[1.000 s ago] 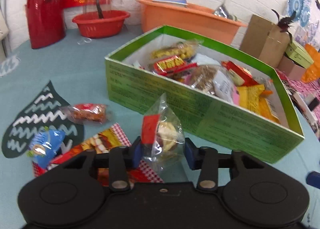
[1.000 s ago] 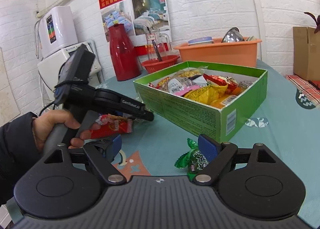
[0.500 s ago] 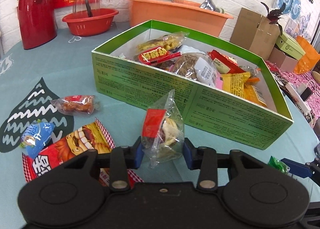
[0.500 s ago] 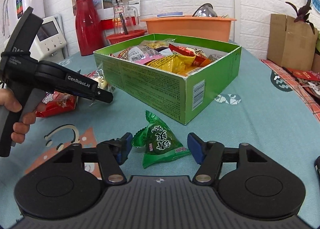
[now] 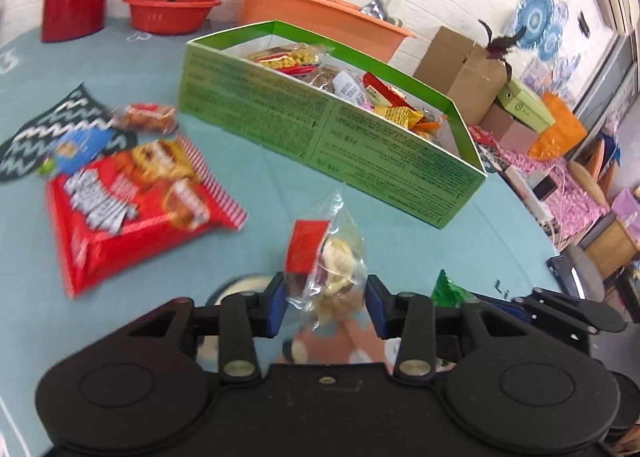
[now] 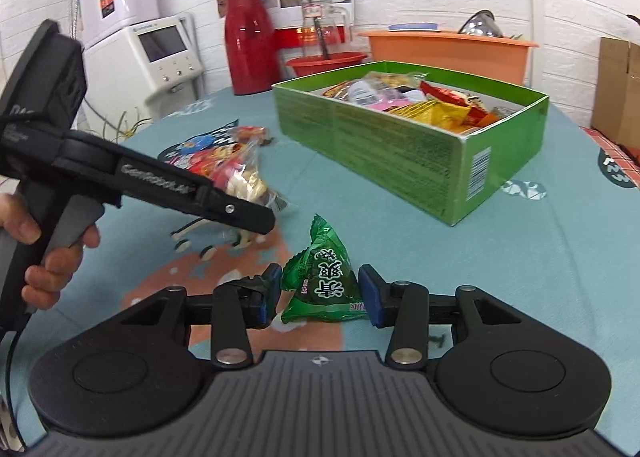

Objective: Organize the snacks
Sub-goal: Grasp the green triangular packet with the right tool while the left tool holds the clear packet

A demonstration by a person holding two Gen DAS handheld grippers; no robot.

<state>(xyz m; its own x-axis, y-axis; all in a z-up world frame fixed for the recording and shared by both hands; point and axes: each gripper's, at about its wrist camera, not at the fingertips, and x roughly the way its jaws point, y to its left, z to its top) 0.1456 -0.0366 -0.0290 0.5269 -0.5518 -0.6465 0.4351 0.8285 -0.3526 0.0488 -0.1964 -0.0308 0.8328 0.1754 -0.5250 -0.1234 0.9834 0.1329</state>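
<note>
Your left hand-held gripper (image 5: pixel 325 303) has a clear snack bag (image 5: pixel 326 263) between its jaws; they've just been opening, and there's a gap at each pad now, so it's no longer clamped. Your right hand-held gripper (image 6: pixel 318 297) has just been closing around the green triangular packet (image 6: pixel 322 283) on the tabletop (image 6: pixel 540 257); pads are right beside it, but contact isn't visible. Left view only: one big red snack bag (image 5: pixel 132 201), one small blue packet (image 5: pixel 78 145) and one small orange-red packet (image 5: pixel 146 118) loose on the tabletop, left of the green box (image 5: pixel 320 129). Right view only: your hand (image 6: pixel 36 253) on the left gripper's grip, plus the white appliance (image 6: pixel 160 53) by the wall. Both views: one green box, open and full of snacks, one red jug (image 6: pixel 250 41), one red bowl (image 5: pixel 170 11), one orange tub (image 6: pixel 448 51) behind it.
</note>
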